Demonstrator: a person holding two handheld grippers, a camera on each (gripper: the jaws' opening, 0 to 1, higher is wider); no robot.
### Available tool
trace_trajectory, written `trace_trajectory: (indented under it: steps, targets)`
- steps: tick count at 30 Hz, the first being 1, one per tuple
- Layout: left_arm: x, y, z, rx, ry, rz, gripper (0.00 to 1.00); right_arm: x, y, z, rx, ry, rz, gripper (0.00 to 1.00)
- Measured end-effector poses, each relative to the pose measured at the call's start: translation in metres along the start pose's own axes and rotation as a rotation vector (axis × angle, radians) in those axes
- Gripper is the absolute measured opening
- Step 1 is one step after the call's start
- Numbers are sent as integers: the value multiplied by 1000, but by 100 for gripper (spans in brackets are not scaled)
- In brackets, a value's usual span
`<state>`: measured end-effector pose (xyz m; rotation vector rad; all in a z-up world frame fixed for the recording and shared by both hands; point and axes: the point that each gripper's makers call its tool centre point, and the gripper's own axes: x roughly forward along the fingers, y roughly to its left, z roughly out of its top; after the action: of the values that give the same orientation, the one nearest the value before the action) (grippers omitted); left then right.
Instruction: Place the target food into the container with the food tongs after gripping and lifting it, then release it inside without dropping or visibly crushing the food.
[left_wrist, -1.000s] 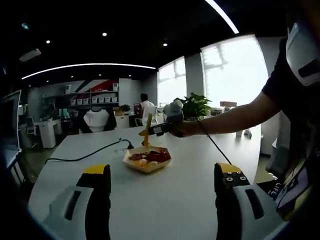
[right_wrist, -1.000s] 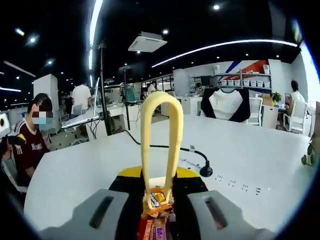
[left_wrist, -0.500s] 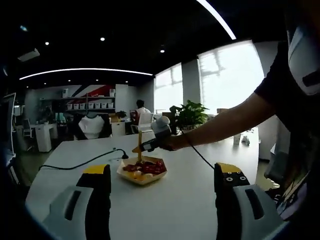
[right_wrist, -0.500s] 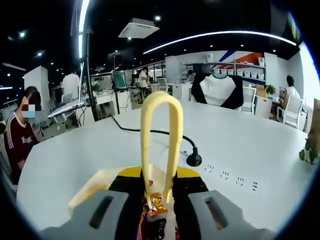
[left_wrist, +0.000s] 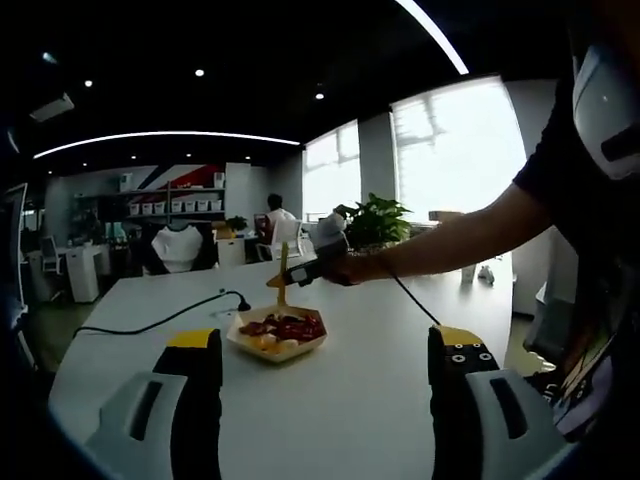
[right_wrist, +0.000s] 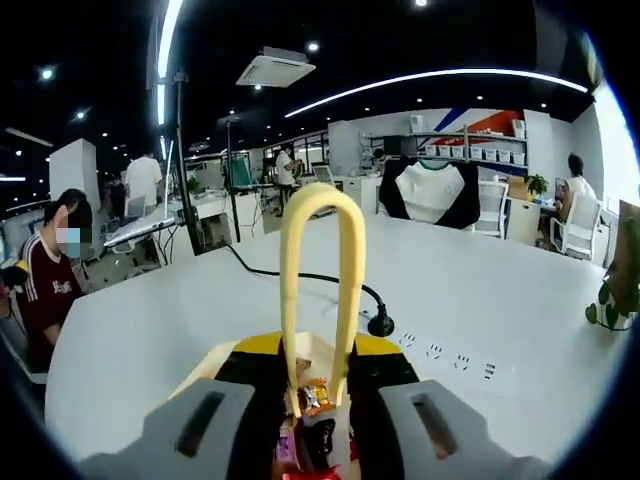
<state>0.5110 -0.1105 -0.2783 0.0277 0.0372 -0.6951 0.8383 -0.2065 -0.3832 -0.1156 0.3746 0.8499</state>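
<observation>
Right gripper (right_wrist: 318, 425) fingers pinching yellow food tongs (right_wrist: 320, 290), tong tips among wrapped snacks (right_wrist: 312, 400) in paper tray (left_wrist: 277, 333) on white worktop (left_wrist: 340, 400), left gripper (left_wrist: 320, 400) fingers spread wide, holding nothing, well short of tray.

I saw the yellow food tongs (right_wrist: 320, 290) standing upright as a tall loop, their tips down over the container (left_wrist: 277, 334). The container was a shallow cream tray on the white table, holding red and yellow food (left_wrist: 283, 327) pieces.
</observation>
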Motion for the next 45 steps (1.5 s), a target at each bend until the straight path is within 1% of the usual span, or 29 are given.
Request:
trace_trajectory:
  steps: [3,6,8,9,12,13,14,15,16,17,18,19,20,23,25,26,27,29,32,34,36,38,40,42,45]
  targets:
    - [0,-2,-1,3,7,-7,90,-1,-1,-4,7,0,-3,20]
    - [-1,-3,-4,-4,12,-8,90,-6,-1,-3,18,-10,0,20]
    - [-2,-6,-8,-1,24,-16,90,-18,-2,3,21,-24,-10,20]
    - [-2,-8,-9,-1,29,-21,90,-28,2,11,38,-53,-1,20]
    - [-1,-13,-9,4,30,-32,90,-49,14,16,9,-41,-2,21]
    - [-1,-15,-10,8,32,-36,90,-60,21,19,-2,-68,14,21]
    - [0,-16,-10,9,31,-39,90,-71,25,19,-9,-78,13,21]
    - [0,-20,-10,11,32,-45,90,-90,34,16,-7,-102,13,21]
    - [1,-22,-10,11,31,-50,90,-97,24,15,9,-118,8,21]
    - [2,-27,-10,17,33,-65,90,-119,29,7,-11,-144,-17,21]
    - [3,-29,-10,19,36,-73,90,-129,35,-3,-49,-132,-35,21]
    - [4,-32,-8,27,35,-82,90,-138,38,-13,-43,-137,-47,21]
    - [5,-33,-8,28,34,-85,90,-142,42,-19,-28,-140,-45,21]
    - [5,-34,-8,29,34,-88,90,-145,42,-25,-26,-142,-59,21]
    - [6,-38,-8,31,36,-96,90,-153,39,-47,24,-141,-83,21]
    - [6,-40,-8,37,39,-101,90,-153,40,-48,23,-140,-83,21]
    - [6,-40,-6,41,37,-100,89,-155,39,-51,3,-146,-78,22]
    - [6,-39,-6,35,30,-97,89,-157,40,-55,11,-147,-74,22]
    - [7,-40,-10,32,42,-98,89,-160,42,-57,-12,-160,-70,22]
    - [8,-42,-12,29,46,-105,89,-162,45,-62,-10,-170,-62,22]
    - [9,-43,-12,30,48,-110,89,-161,46,-68,-32,-168,-62,23]
    - [9,-44,-12,34,49,-113,89,-160,45,-76,5,-154,-67,23]
    - [10,-44,-11,34,47,-115,89,-159,46,-80,-5,-153,-66,23]
    - [10,-42,-11,35,49,-112,89,-158,43,-85,15,-144,-70,23]
    - [10,-41,-12,34,54,-111,89,-159,42,-86,32,-154,-72,24]
